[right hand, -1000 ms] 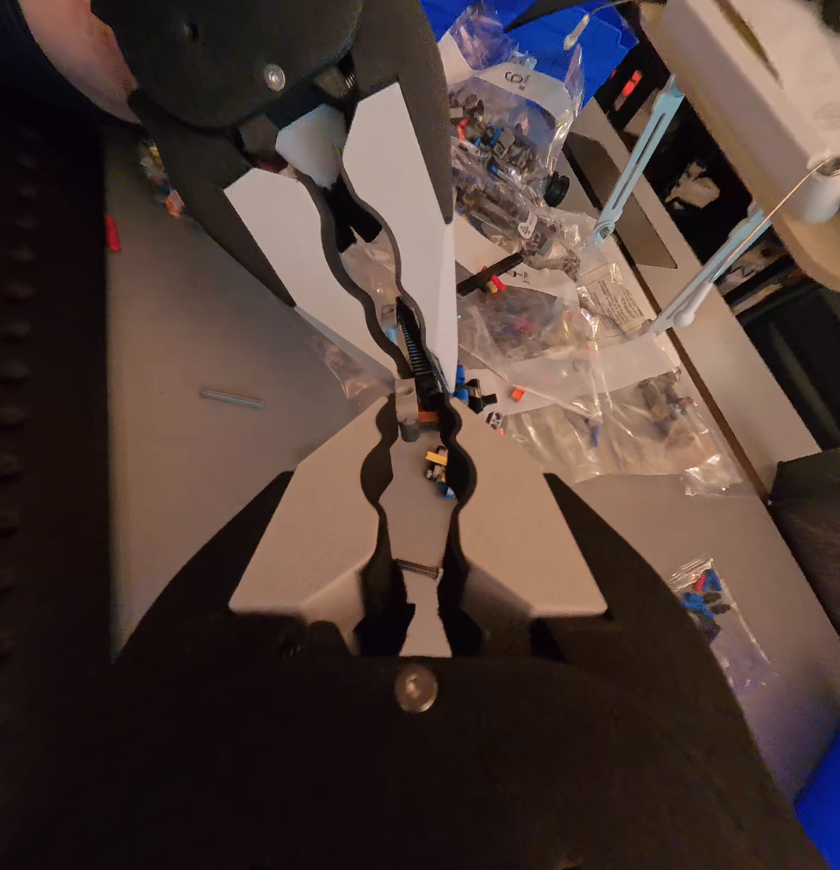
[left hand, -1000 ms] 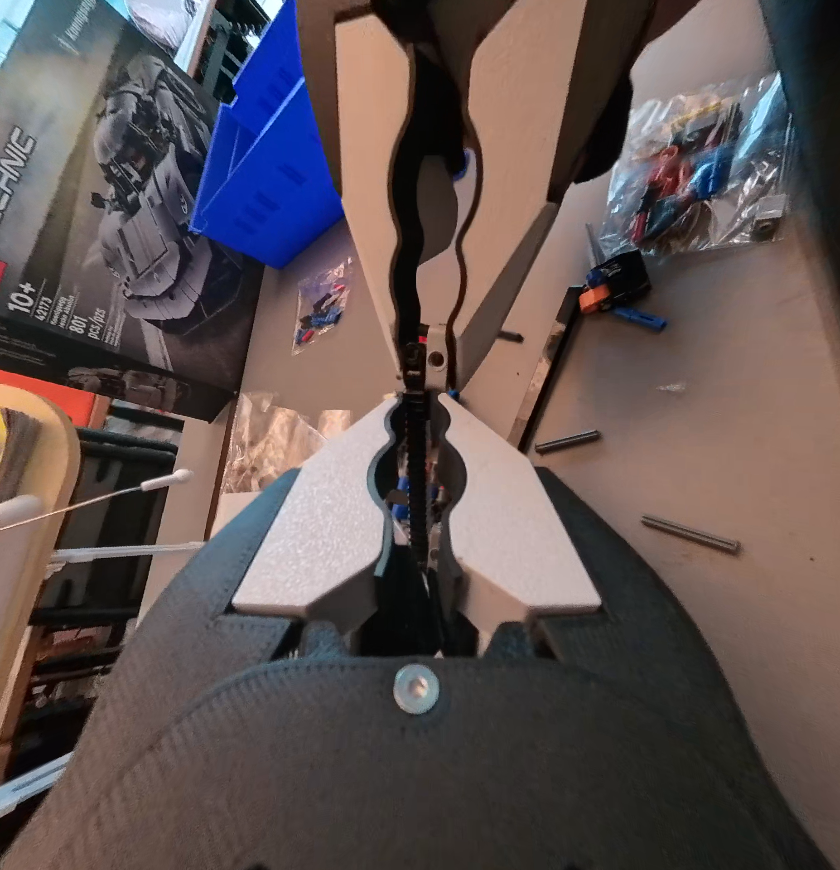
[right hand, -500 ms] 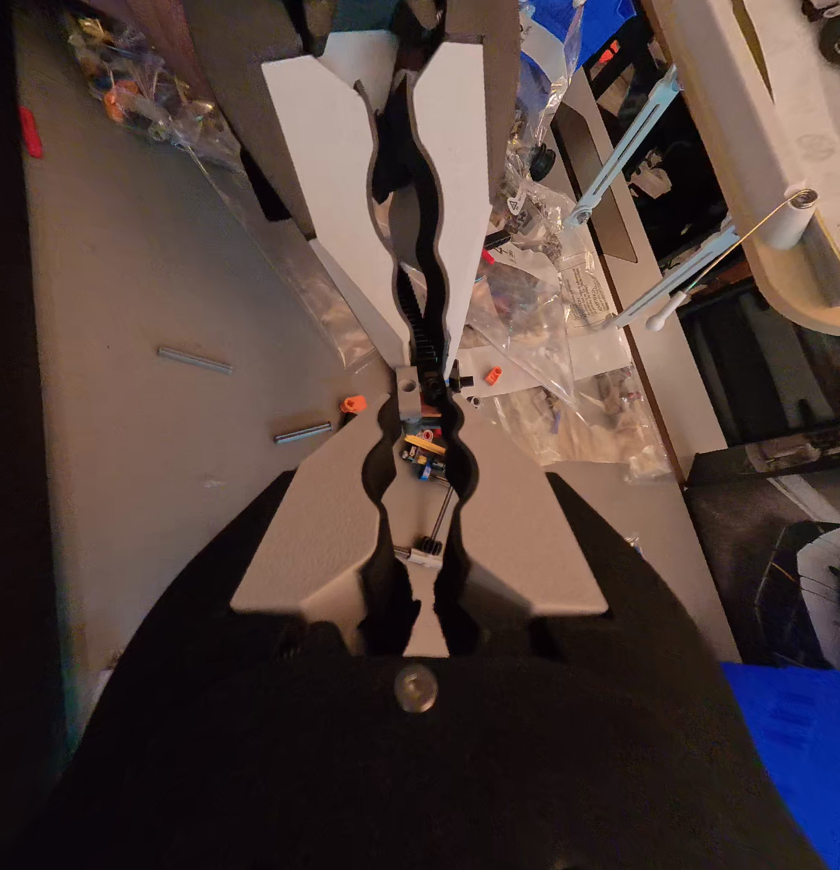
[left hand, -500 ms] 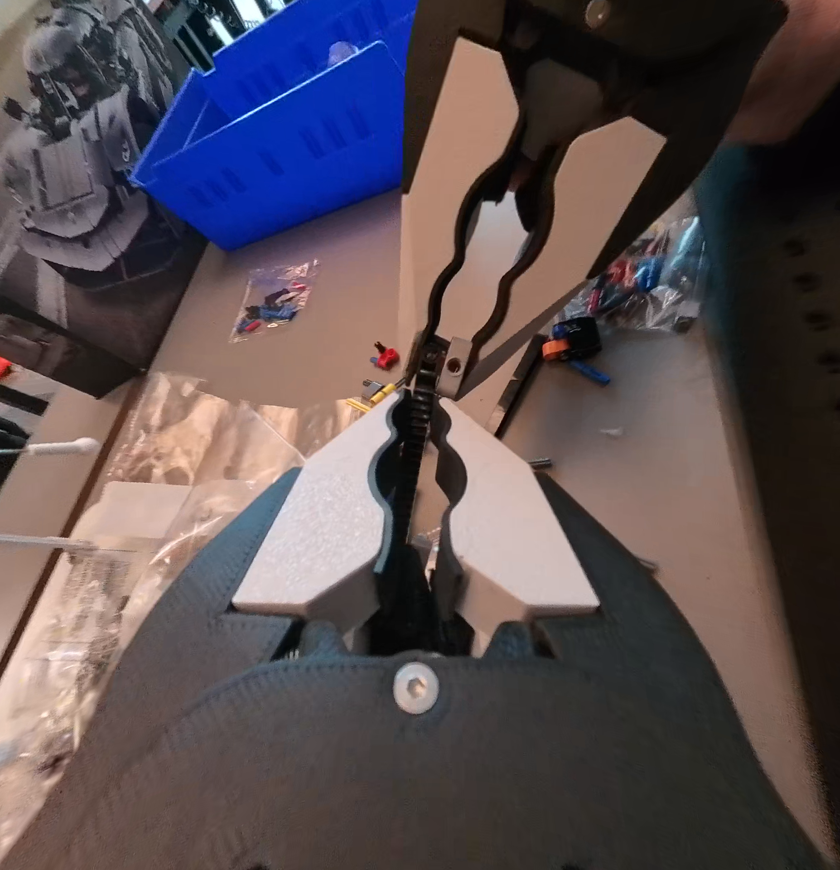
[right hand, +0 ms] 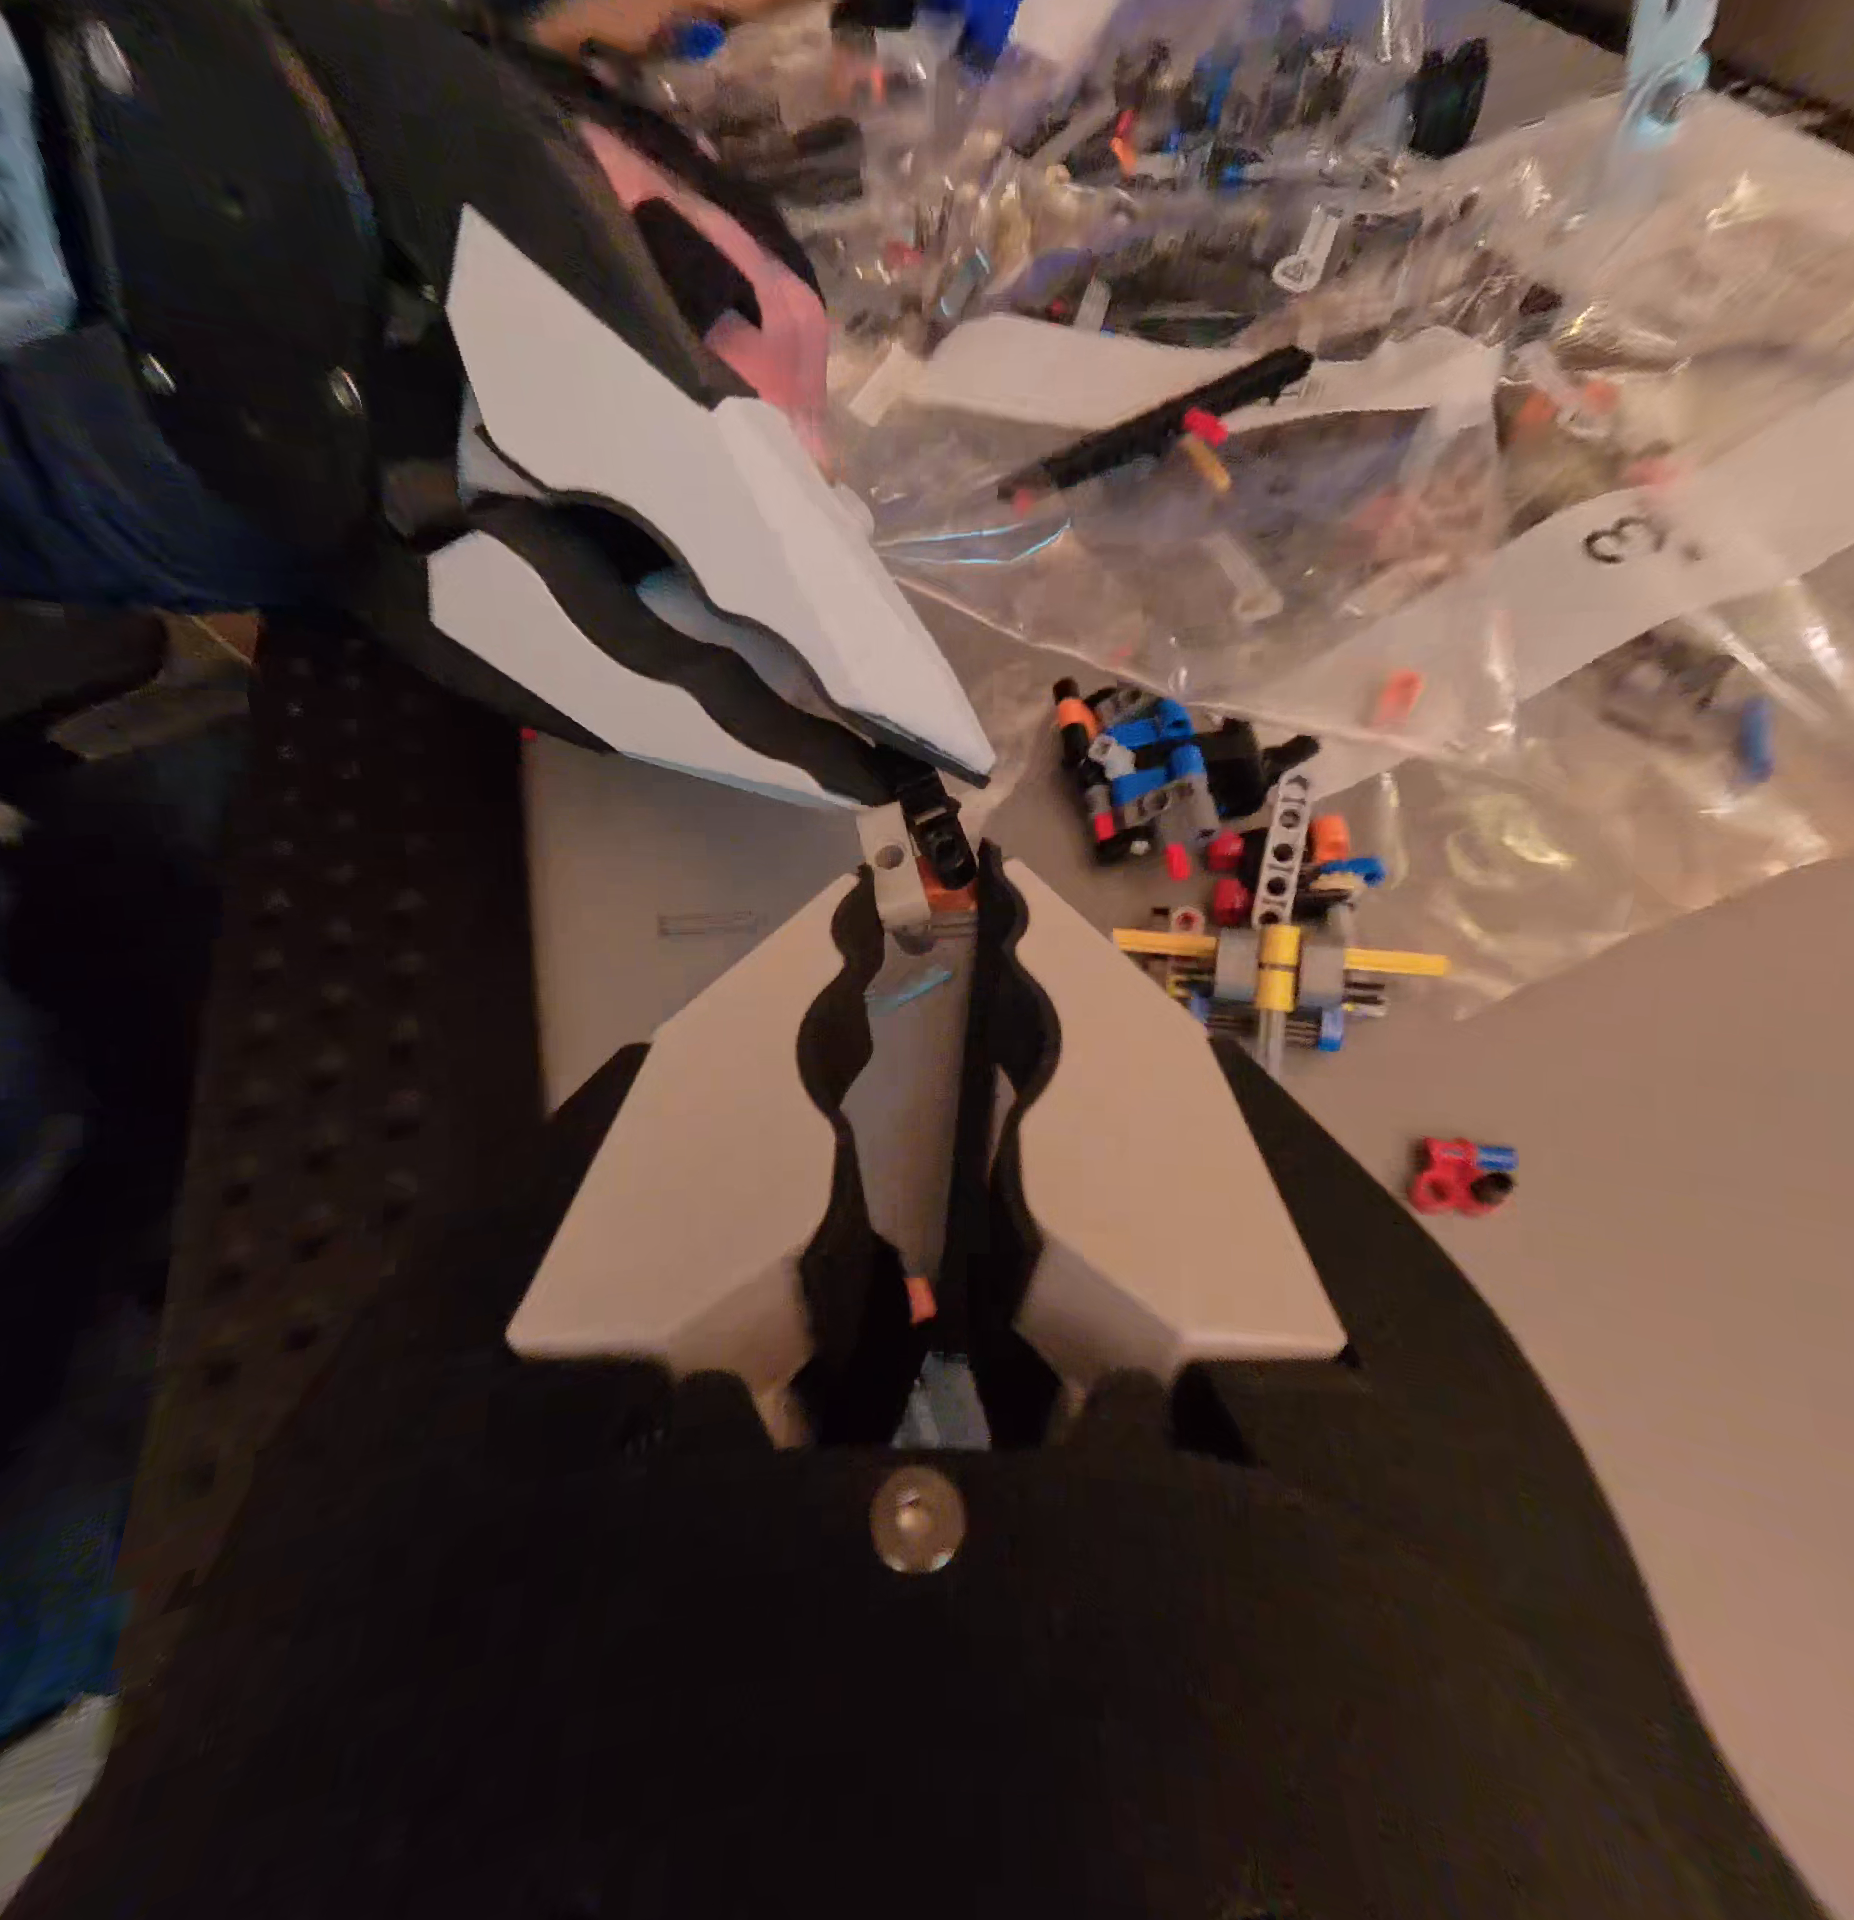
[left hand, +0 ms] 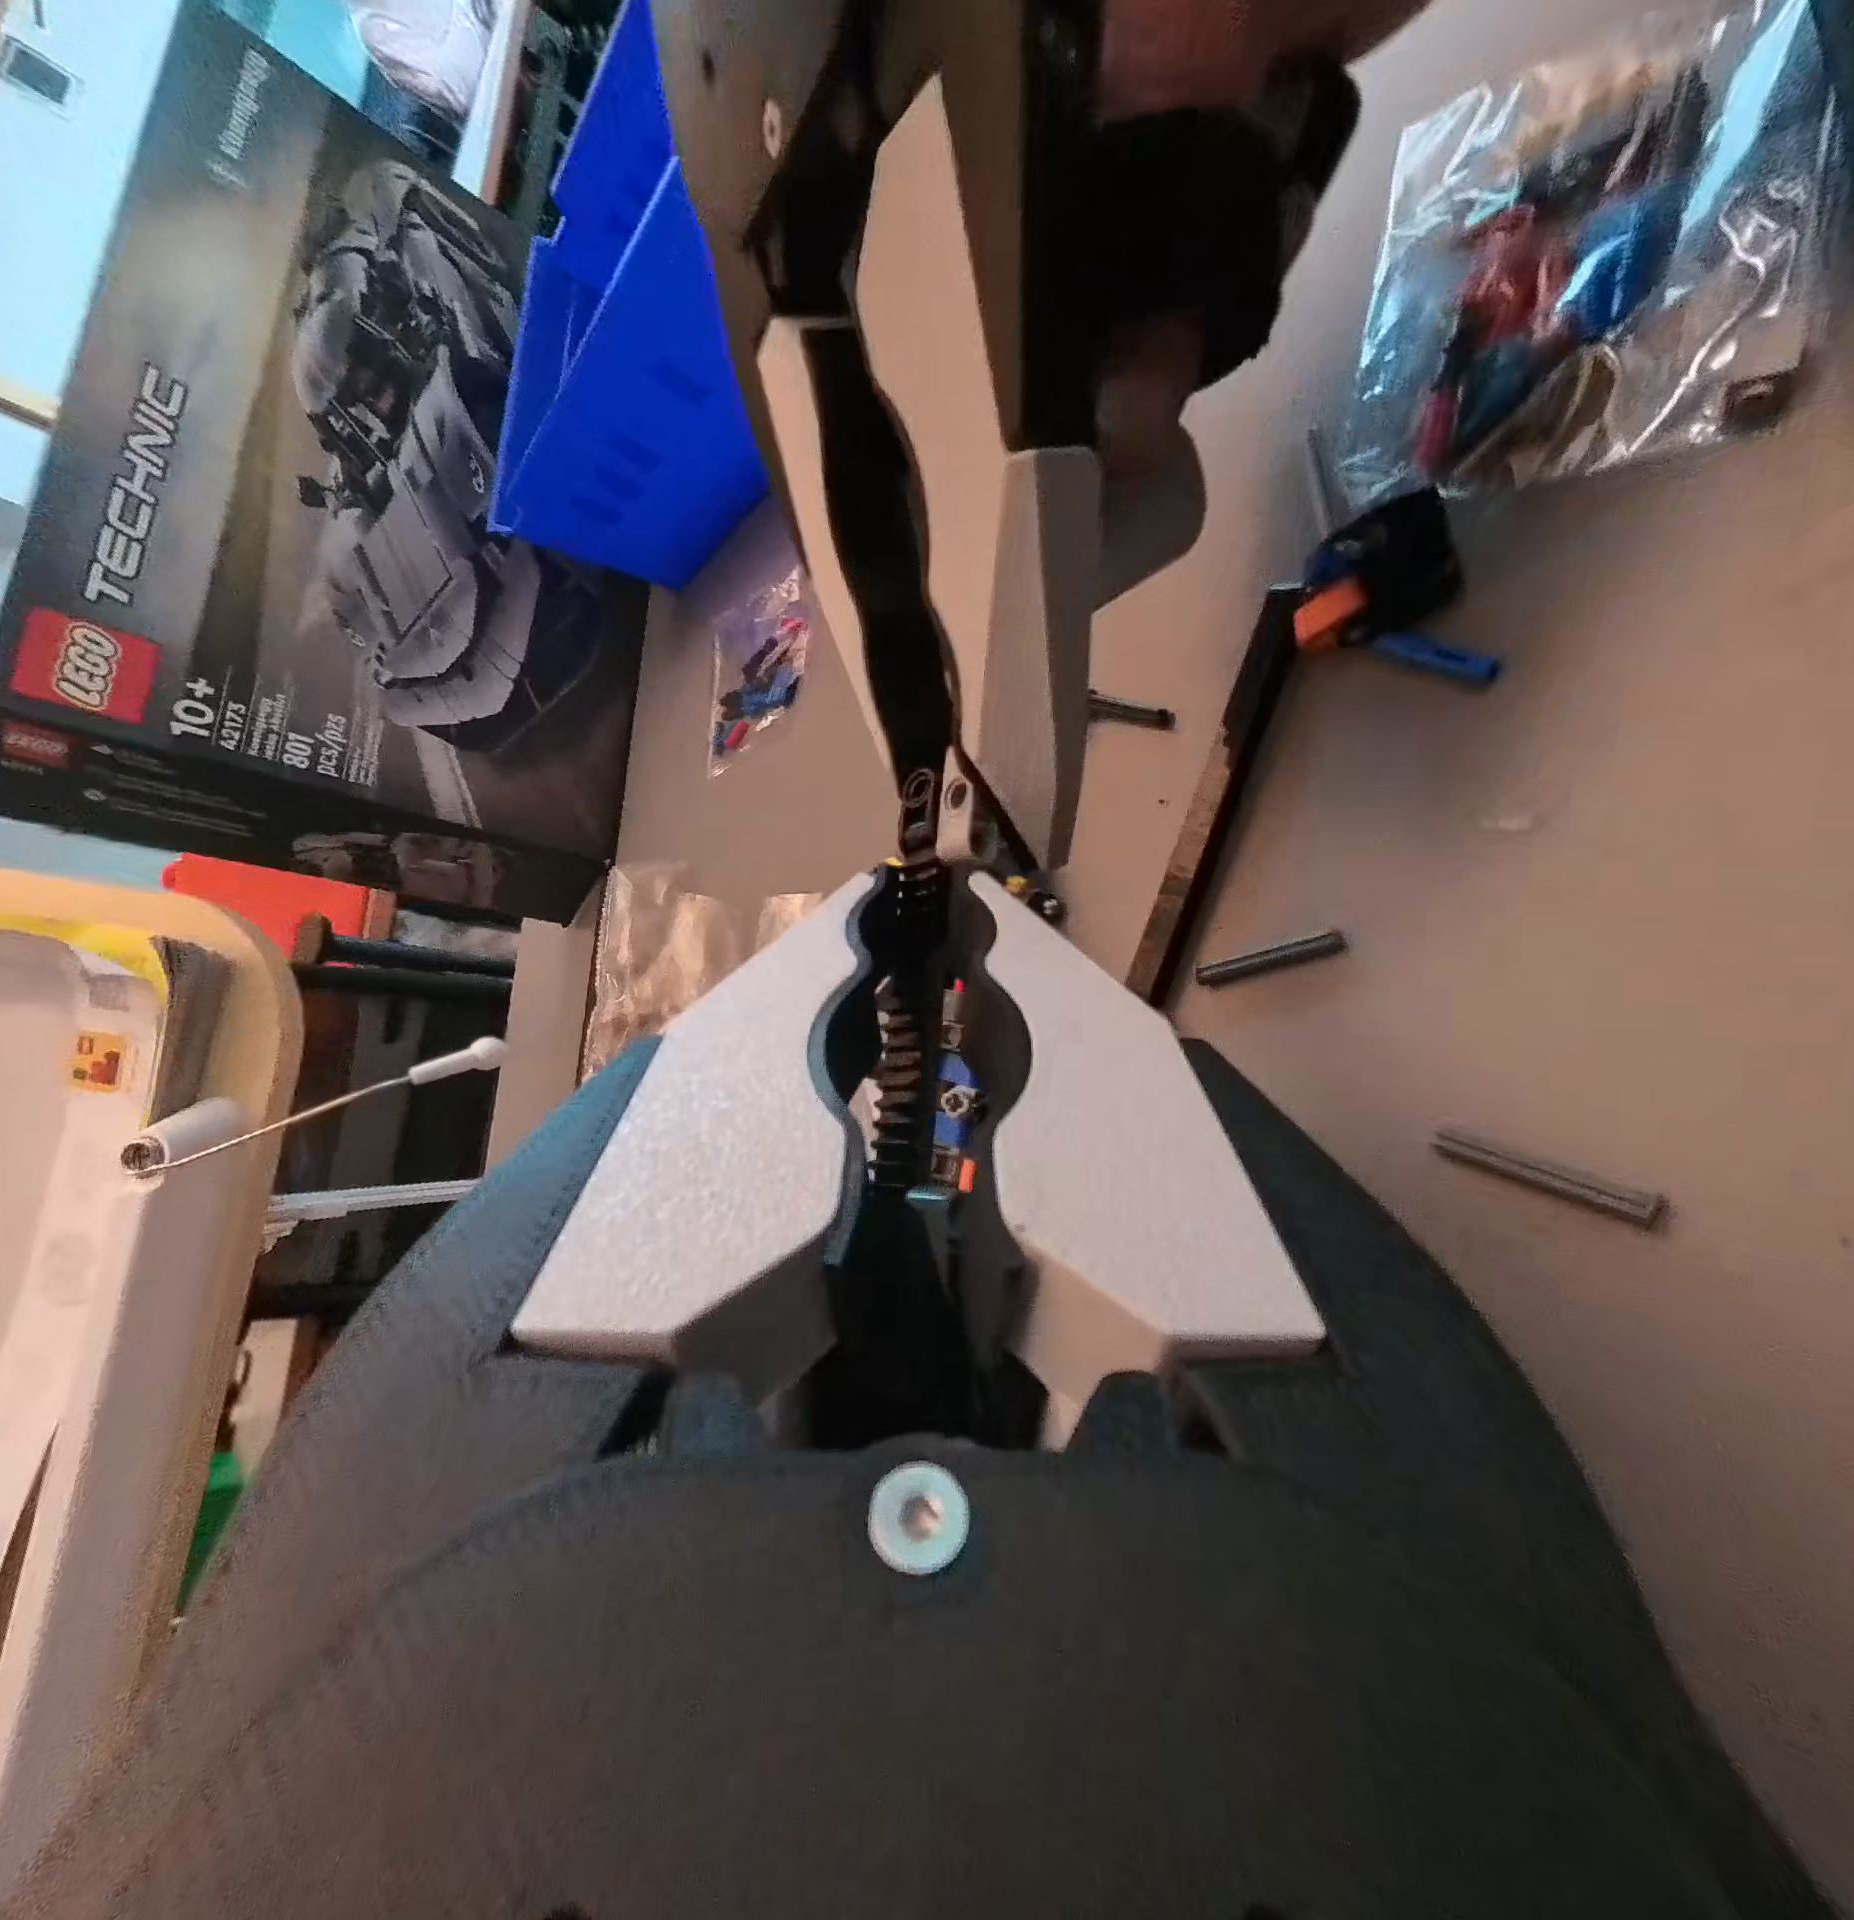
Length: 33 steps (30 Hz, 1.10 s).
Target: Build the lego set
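My left gripper (left hand: 923, 883) is shut on a long black toothed lego piece (left hand: 902, 1049) that runs back between its jaws. My right gripper (right hand: 923, 883) is shut on a small grey lego piece with an orange part (right hand: 897, 883). The two grippers meet tip to tip above the table. The black piece's end (right hand: 938, 831) touches the grey piece (left hand: 959, 816). In the left wrist view, the right gripper's fingers (left hand: 1037, 623) come down from the top. In the right wrist view, the left gripper's fingers (right hand: 715, 540) come in from the upper left.
A lego box (left hand: 279, 499) and blue bins (left hand: 622, 416) stand at the table's far side. Bags of parts (left hand: 1567, 260) (right hand: 1318, 520), grey axles (left hand: 1271, 956) (left hand: 1546, 1179), a yellow-axled sub-assembly (right hand: 1276, 971), a blue-and-black one (right hand: 1151, 769) and a red piece (right hand: 1458, 1190) lie on the table. The tips of both grippers are at nearly the same place.
Both grippers have turned while staying joined at the pieces. The right wrist view now tilts over the bags and loose sub-assemblies. The left gripper now enters it from the upper left.
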Tool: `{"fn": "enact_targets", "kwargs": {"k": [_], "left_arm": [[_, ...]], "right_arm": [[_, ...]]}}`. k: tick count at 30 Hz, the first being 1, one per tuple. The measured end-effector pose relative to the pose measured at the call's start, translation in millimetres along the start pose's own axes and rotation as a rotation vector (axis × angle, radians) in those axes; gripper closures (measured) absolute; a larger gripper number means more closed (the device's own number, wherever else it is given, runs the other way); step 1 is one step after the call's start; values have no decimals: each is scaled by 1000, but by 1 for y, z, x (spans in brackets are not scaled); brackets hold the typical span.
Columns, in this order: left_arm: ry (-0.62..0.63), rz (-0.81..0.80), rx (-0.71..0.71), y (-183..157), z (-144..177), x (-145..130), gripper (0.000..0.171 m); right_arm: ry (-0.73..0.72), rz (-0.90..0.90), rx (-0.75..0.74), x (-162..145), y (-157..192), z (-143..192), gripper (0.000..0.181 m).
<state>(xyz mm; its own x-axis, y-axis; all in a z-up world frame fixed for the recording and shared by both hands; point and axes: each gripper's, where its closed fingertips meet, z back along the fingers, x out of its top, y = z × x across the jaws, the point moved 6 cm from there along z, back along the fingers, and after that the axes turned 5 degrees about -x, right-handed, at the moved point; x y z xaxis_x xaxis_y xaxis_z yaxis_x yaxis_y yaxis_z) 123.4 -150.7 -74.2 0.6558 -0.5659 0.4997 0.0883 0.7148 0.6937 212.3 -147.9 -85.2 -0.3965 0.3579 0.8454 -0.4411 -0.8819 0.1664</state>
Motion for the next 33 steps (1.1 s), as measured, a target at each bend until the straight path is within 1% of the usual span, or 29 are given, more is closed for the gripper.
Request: {"fn": "enact_targets", "kwargs": {"k": [2, 3, 4, 6, 8, 10, 13, 15, 17, 18, 20, 21, 22, 24, 26, 28, 31, 33], "left_arm": [[-30, 7, 20, 4, 6, 6, 163], [-43, 5, 24, 5, 7, 8, 164], [-42, 8, 13, 4, 7, 8, 164], [-44, 36, -12, 4, 5, 4, 164], [-75, 94, -35, 7, 7, 2, 163], [-105, 162, -67, 10, 8, 1, 163], [-139, 251, -113, 13, 6, -3, 163], [-178, 325, -152, 16, 7, -3, 164], [-162, 353, -198, 13, 3, -7, 164], [-175, 367, -193, 15, 3, -8, 164], [-249, 474, -211, 24, 8, -7, 163], [-263, 518, -225, 28, 10, -9, 163], [-266, 521, -210, 30, 11, -11, 163], [-263, 526, -214, 29, 10, -14, 163], [-286, 544, -237, 29, 10, -13, 163], [-273, 540, -238, 29, 9, -15, 163], [-270, 547, -249, 28, 8, -15, 163], [-261, 549, -257, 27, 6, -17, 163]], "right_arm": [[-74, -126, 131, 4, 0, 6, 165], [-96, -155, 175, 5, 0, 8, 165], [-90, -151, 178, 4, 1, 7, 165], [-68, -113, 136, 3, 1, 4, 166], [-54, 26, 31, 7, 4, 5, 166], [-57, 104, -23, 9, 6, 6, 166], [-11, 292, -180, 10, 8, 4, 166], [-4, 376, -242, 13, 11, 5, 167], [23, 385, -257, 9, 9, 1, 166], [11, 384, -274, 11, 8, 2, 166], [-75, 348, -275, 19, 7, 8, 167], [-79, 336, -281, 19, 4, 10, 168], [-69, 333, -301, 18, 2, 11, 169], [-95, 335, -264, 20, 6, 13, 181], [-107, 338, -289, 21, 4, 15, 181], [-131, 311, -278, 24, 3, 17, 168], [-139, 305, -265, 25, 4, 16, 161], [-128, 329, -276, 24, 6, 15, 168]]}}
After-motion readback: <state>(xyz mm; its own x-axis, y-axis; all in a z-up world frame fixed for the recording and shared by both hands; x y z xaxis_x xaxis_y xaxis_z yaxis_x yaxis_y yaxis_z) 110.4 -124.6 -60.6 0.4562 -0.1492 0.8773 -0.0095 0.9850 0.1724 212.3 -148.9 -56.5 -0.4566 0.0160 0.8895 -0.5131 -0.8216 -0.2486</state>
